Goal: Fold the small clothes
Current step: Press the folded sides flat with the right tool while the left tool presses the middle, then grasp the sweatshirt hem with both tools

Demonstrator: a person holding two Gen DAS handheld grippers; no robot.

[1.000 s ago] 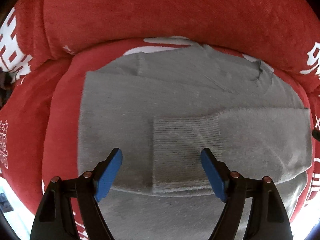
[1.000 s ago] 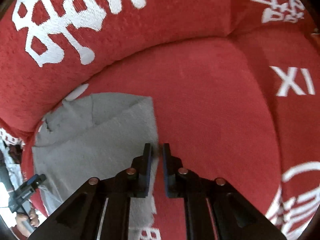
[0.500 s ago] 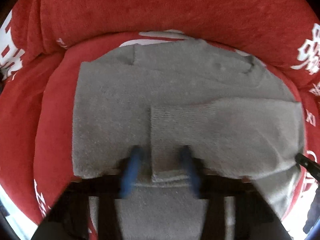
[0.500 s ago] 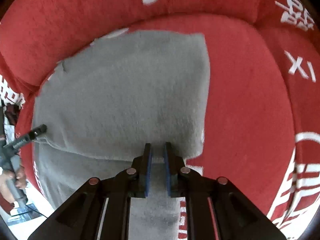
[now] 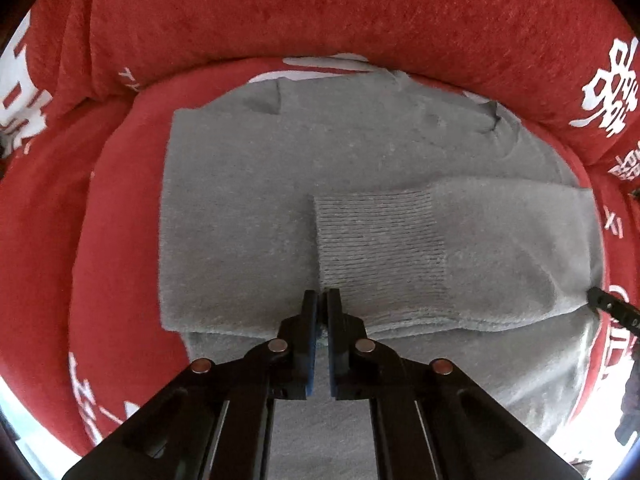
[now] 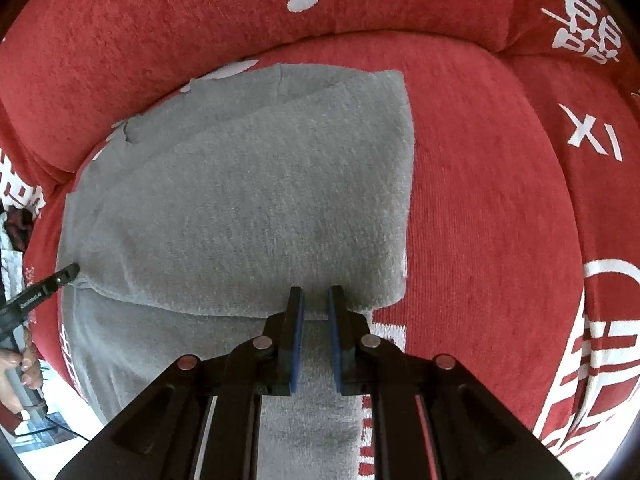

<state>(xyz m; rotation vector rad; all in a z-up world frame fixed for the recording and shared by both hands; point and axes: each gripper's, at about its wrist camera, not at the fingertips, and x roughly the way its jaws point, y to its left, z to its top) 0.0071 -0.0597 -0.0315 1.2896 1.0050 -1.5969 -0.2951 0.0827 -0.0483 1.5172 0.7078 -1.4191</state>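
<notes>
Grey knit fabric fills the left wrist view: 1 small sweater [image 5: 256, 216] is laid flat on a red plush cushion [image 5: 320, 16] printed with white characters. 1 sleeve [image 5: 480, 248] is folded across the body, its ribbed cuff [image 5: 380, 248] ending near the middle. The sleeve's long axis runs left to right across the picture, square to the direction the jaws point. The left gripper [image 5: 321, 312] is seen pressed closed at the lower edge of the folded layer, just beside the cuff's near corner; a pinch of grey fabric appears caught between its blue pads. 1 dark tip of the other tool is seen at the right edge.

Seen from the right wrist view, the same sweater [image 6: 248, 200] lies ahead and to the left of the jaws. The right gripper [image 6: 316, 304] is held at the folded layer's lower edge, near its right corner, jaws nearly closed with a narrow gap; whether cloth is gripped cannot be told. 1 hand [image 6: 16, 376] is visible at far left.
</notes>
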